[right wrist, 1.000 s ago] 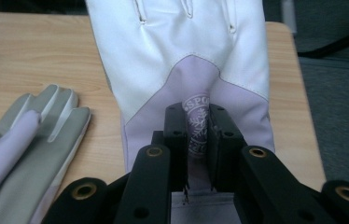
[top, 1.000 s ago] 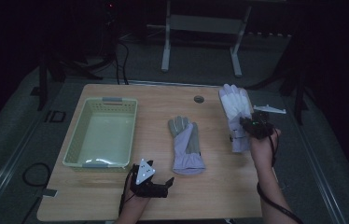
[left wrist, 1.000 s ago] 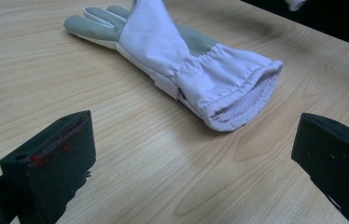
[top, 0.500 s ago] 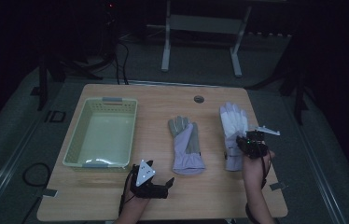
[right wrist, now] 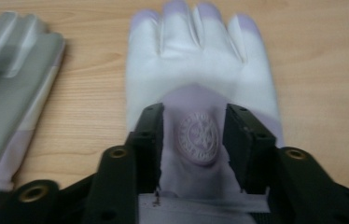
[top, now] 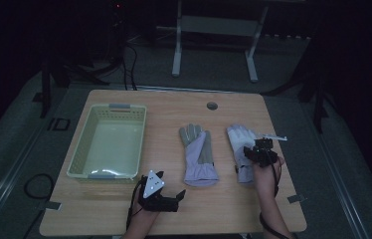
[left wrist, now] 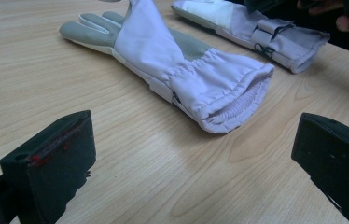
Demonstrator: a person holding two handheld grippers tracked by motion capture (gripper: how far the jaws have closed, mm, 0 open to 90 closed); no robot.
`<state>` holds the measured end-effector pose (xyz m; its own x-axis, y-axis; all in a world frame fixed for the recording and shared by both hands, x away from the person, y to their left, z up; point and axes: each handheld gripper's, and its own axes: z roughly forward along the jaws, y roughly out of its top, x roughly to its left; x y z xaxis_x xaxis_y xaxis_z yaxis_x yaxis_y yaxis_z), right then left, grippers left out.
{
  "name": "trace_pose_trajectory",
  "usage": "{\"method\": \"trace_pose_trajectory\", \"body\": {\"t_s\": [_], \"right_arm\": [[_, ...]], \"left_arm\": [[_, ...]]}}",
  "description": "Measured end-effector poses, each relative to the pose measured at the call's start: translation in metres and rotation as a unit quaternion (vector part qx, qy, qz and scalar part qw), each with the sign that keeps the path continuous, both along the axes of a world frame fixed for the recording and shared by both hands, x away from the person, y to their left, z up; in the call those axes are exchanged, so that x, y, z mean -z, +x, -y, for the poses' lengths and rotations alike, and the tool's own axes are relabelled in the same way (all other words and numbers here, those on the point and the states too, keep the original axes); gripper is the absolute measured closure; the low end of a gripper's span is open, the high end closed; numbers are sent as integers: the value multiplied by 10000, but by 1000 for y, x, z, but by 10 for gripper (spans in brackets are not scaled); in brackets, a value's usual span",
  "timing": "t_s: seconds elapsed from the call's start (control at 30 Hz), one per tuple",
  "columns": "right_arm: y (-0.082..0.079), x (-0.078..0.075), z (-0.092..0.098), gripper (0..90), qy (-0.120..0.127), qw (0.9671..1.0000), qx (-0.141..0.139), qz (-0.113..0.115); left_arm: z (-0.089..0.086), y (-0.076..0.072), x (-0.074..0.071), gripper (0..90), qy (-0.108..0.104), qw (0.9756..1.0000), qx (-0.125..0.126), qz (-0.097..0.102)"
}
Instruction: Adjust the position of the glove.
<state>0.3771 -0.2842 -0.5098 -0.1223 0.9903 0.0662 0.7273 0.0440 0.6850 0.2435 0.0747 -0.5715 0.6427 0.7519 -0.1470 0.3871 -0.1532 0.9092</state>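
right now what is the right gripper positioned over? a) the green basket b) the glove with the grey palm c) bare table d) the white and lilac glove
d: in the right gripper view the right gripper straddles the round emblem on the white and lilac glove, with the grey-palmed glove off to one side.

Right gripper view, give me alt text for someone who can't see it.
The right tool hangs low over a pale lilac and white glove lying flat on the wooden table, its black jaws parted on either side of the round emblem on the glove's back. A second, grey-palmed glove lies at the left edge.
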Motion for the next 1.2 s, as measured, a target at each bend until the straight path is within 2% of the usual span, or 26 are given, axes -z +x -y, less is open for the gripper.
{"method": "trace_pose_trajectory", "body": {"t_s": [0.07, 0.13, 0.2, 0.23, 0.3, 0.33, 0.4, 0.47, 0.53, 0.67, 0.73, 0.8, 0.9, 1.03, 1.13, 1.2], "right_arm": [[2, -10, 6, 542, 55, 9990, -445, 62], [3, -20, 12, 521, 110, 9965, -822, 88], [2, -28, 17, 511, 97, 9933, -1134, 174], [1, -33, 20, 508, 114, 9902, -1385, 140], [-1, -38, 24, 510, -47, 9863, -1638, 193], [-2, -39, 25, 501, -53, 9844, -1751, 176], [-3, -37, 28, 496, -212, 9816, -1891, 162], [-1, -31, 29, 498, -303, 9818, -1872, 53], [2, -22, 29, 497, -414, 9805, -1921, 17], [12, -1, 29, 494, -251, 9837, -1771, -206], [15, 11, 29, 497, -387, 9851, -1643, -314], [16, 22, 30, 529, -277, 9860, -1590, -406], [14, 26, 32, 622, -131, 9852, -1675, -337], [13, 26, 29, 648, -204, 9849, -1683, -358], [12, 26, 26, 692, -248, 9857, -1627, -350], [10, 26, 26, 715, -175, 9871, -1561, -303]], "left_arm": [[0, 0, 0, 0, -12, 10000, 14, -13], [0, 0, 0, 0, -34, 10000, 26, -7], [0, 0, 0, 0, -30, 10000, 28, -1], [0, 0, 0, 0, -28, 10000, 28, 1], [1, 0, 0, 0, -8, 10000, 24, 28], [1, -1, 0, 0, 7, 10000, 27, 42], [2, -1, 0, 0, 40, 10000, 28, 67], [2, -1, 0, 0, 45, 10000, 23, 76], [2, -1, 0, 0, 33, 10000, 19, 65], [1, -1, 0, 0, 15, 10000, -7, 53], [1, -1, 0, 0, -11, 10000, -14, 48], [0, -1, 0, 0, -24, 10000, -11, 51], [1, -1, 0, 0, 9, 10000, 3, 69], [1, -2, 0, 0, 29, 10000, -26, 92], [1, -1, 0, 0, 16, 10000, -41, 69], [1, -1, 0, 0, 17, 10000, -48, 56]]}}
